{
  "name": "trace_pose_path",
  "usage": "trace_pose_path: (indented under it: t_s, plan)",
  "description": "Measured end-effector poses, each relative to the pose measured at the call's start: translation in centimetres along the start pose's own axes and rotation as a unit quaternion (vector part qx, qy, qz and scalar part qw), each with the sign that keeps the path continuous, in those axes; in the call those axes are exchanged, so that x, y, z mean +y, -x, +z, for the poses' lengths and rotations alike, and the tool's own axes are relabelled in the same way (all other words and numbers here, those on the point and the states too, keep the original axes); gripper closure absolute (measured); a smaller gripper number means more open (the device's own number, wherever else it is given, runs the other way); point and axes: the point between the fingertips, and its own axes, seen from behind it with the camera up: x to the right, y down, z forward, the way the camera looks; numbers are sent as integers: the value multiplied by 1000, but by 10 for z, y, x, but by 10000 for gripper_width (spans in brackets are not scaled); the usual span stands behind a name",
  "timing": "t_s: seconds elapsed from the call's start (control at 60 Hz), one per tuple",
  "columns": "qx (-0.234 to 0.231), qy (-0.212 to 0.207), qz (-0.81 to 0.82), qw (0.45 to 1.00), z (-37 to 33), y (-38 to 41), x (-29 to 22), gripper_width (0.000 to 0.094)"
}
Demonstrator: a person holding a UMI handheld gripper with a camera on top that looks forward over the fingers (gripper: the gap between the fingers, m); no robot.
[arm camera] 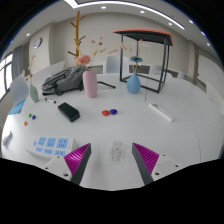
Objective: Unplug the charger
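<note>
gripper (113, 160) open wide, holding nothing. small white charger (116, 151) sits on the white table (170, 135), near, between the fingertips. likely light, rigid, smooth plastic; grip across its flat sides, pull straight out. pink vase (90, 83) far behind.
</note>
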Motion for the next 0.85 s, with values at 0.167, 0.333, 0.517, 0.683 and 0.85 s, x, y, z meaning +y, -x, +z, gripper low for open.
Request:
trace_pose_path:
  t_s: [0.167,0.333,0.517,0.683,0.85]
  plan:
    - [7,-10,-15,1000,-116,8,-12,83]
    - [0,-13,-24,1000,-250,30,-10,86]
    - [26,-6,-24,999,-349,38,15,86]
    - [52,-14,-22,998,-392,44,33,86]
    - [63,-8,-13,998,-411,50,47,85]
